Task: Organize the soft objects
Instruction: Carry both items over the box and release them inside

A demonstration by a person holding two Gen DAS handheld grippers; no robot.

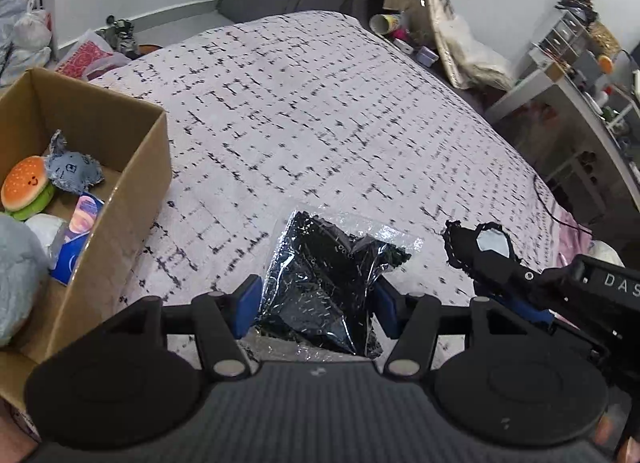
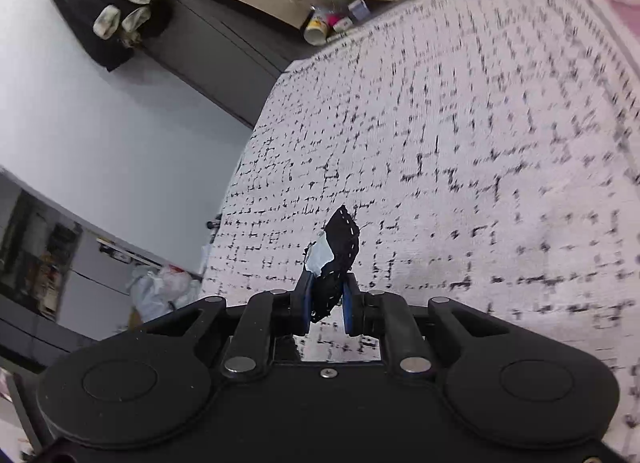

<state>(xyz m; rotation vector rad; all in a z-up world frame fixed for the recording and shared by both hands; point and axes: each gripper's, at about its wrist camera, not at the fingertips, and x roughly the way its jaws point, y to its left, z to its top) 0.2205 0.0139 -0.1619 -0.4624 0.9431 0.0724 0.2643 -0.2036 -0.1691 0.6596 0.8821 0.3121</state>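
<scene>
My left gripper (image 1: 316, 305) sits low over the bed, jaws spread wide, and the black item sealed in a clear plastic bag (image 1: 328, 275) lies right between the blue pads (image 1: 249, 303). The pads flank it on either side; whether they actually press the plastic I can't tell, and it looks like a loose straddle to me, not a grip. The bag's long axis runs away from me, near end tucked under my gripper body, far end fanning out onto the patterned bedspread (image 1: 320, 111).

Off to the right, my right gripper (image 2: 326, 309) has its jaws pinched nearly together on a small black fabric patch (image 2: 340, 255) with white stitching along its edge and a pale panel on one face. The patch sticks up and forward out of the fingers. From the left wrist camera, that same patch (image 1: 476, 243) sits just right of the bag and a little farther out.

Now the relation that matters: the cardboard box (image 1: 132, 199) stands to the near left, open-topped, right beside my left gripper. Inside I can make out a burger plush (image 1: 28, 187), a grey fabric toy (image 1: 72, 173) and a grey plush (image 1: 16, 279) at the near edge. So the box lies left of both loads. My left hand is far nearer to it; the right one, I reckon, has to cross over the bag to reach it.
</scene>
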